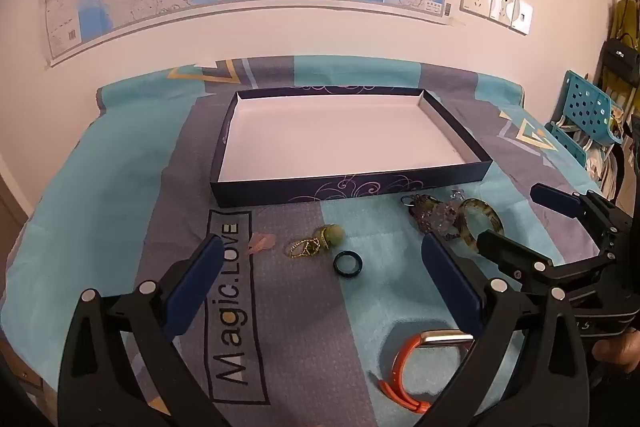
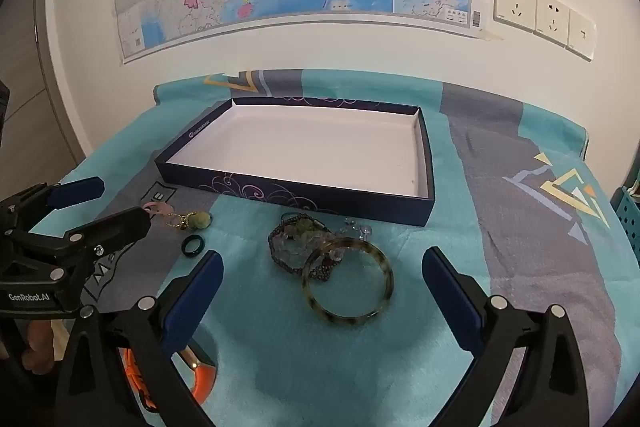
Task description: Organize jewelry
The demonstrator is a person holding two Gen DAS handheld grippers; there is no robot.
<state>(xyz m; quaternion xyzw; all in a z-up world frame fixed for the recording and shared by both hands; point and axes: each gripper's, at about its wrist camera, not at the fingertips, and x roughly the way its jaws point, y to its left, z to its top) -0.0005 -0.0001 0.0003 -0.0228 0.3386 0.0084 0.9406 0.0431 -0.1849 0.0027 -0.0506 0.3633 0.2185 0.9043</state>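
The dark shallow box (image 2: pixel 224 187) on the teal cloth (image 2: pixel 260 327) holds nothing, the bangle (image 2: pixel 347 281), beads (image 2: pixel 288 247) and rings (image 1: pixel 347 261) lie before it, both tools (image 1: pixel 322 279) (image 2: pixel 322 285) gaping wide.

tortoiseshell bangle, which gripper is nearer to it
Right. The tortoiseshell bangle lies just ahead of the right gripper, between its open fingers. The left gripper hovers off to the bangle's left, over the dark ring, also open.
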